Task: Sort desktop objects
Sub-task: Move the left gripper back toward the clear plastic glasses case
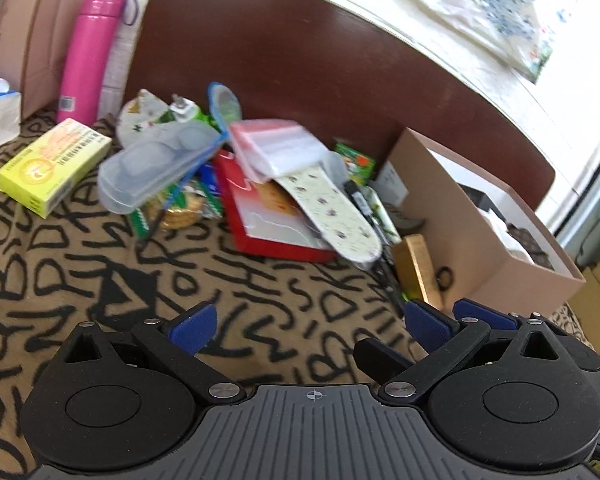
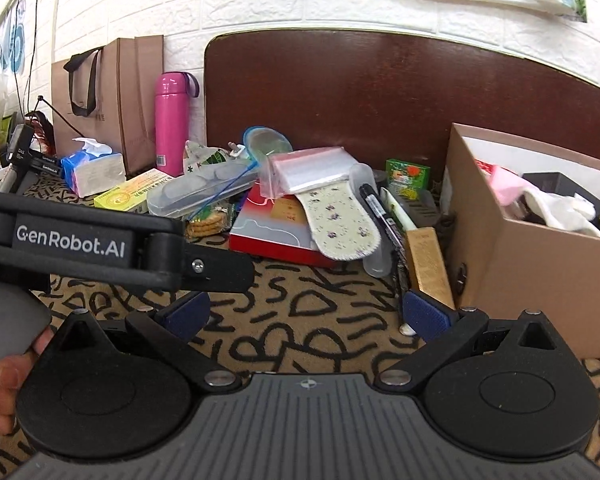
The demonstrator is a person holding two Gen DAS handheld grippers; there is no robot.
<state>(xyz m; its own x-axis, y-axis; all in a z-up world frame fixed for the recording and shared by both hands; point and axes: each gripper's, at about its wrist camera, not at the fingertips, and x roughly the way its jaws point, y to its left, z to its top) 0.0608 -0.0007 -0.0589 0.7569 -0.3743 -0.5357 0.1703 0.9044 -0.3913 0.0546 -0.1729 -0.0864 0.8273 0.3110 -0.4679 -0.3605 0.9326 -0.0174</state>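
A heap of small objects lies on the patterned cloth: a clear plastic case [image 1: 156, 168] [image 2: 200, 192], a red box [image 1: 268, 224] [image 2: 276, 232], a floral insole [image 1: 336, 212] [image 2: 340, 220], a bag of clear pouches [image 1: 276, 148] [image 2: 308, 170], a black marker [image 2: 380, 212], a gold box [image 1: 418, 272] [image 2: 428, 264] and a yellow box [image 1: 52, 164] [image 2: 128, 196]. My left gripper [image 1: 306, 326] is open and empty above the cloth, short of the heap. My right gripper [image 2: 306, 314] is open and empty too. The left gripper's body [image 2: 100, 240] crosses the right wrist view.
A cardboard box [image 1: 460, 216] [image 2: 540, 264] with several items stands at the right. A pink flask [image 1: 88, 52] [image 2: 172, 120], a tissue pack [image 2: 92, 170] and a brown paper bag [image 2: 116, 96] stand at the left. A dark headboard [image 2: 380, 92] backs the heap.
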